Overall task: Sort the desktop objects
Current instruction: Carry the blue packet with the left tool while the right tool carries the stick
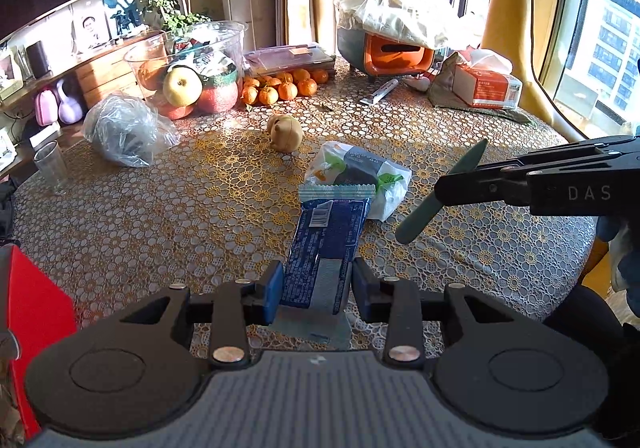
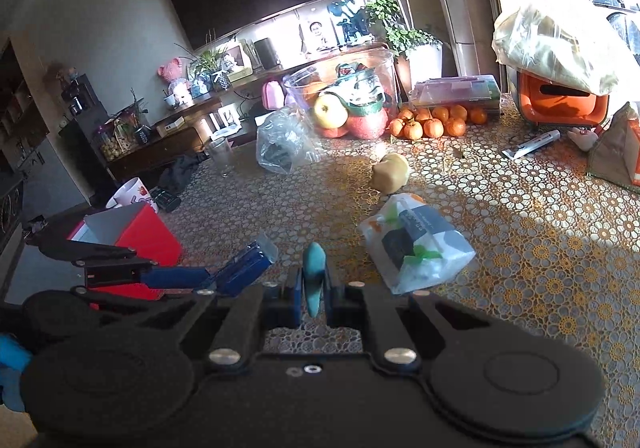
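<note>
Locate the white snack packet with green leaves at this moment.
The white snack packet lies flat on the lace tablecloth, mid-table in both views, just beyond the left gripper's blue packet and nearer than the tan figurine.

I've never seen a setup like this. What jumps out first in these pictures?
Two hand-held grippers lifted over a lace-patterned table. The left gripper pinches a blue snack packet between its fingers; the right gripper clamps a slim teal knife-like tool. Behind them, a heap of mandarins glows in sunlight beside a clear tub of fruit.
</note>
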